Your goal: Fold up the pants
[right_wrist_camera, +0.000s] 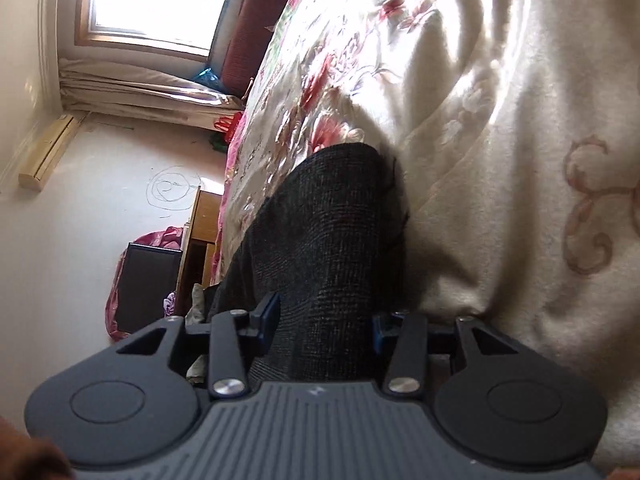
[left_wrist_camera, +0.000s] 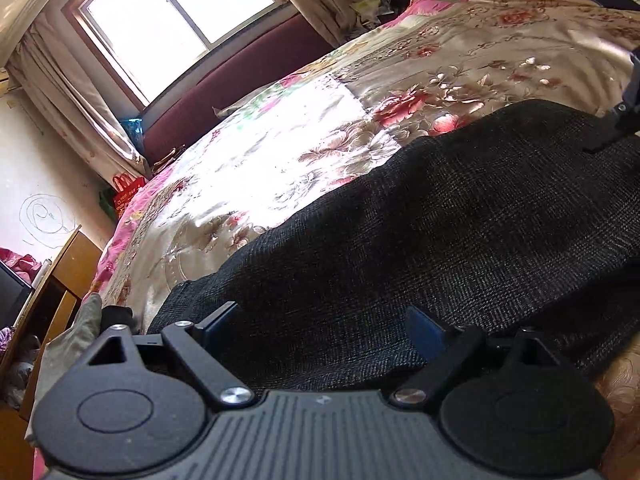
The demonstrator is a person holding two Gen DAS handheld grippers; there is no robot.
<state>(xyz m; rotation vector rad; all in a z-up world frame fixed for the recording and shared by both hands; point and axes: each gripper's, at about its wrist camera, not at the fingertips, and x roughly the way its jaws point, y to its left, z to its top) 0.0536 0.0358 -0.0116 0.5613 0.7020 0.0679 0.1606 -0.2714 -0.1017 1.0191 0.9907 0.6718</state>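
Dark grey woven pants (left_wrist_camera: 440, 232) lie spread on a floral bedspread (left_wrist_camera: 304, 140). My left gripper (left_wrist_camera: 320, 328) is open, its blue-padded fingers apart, low over the near edge of the pants. The other gripper (left_wrist_camera: 612, 120) shows at the right edge, at the far side of the pants. In the right wrist view the pants (right_wrist_camera: 328, 232) run away from my right gripper (right_wrist_camera: 324, 320), whose fingers stand apart on either side of the cloth. I cannot tell whether they touch it.
A cream blanket (right_wrist_camera: 520, 160) lies bunched right of the pants. A window (left_wrist_camera: 176, 16) and dark red headboard (left_wrist_camera: 240, 80) are beyond the bed. A wooden cabinet (left_wrist_camera: 60, 288) stands by the bed's left edge.
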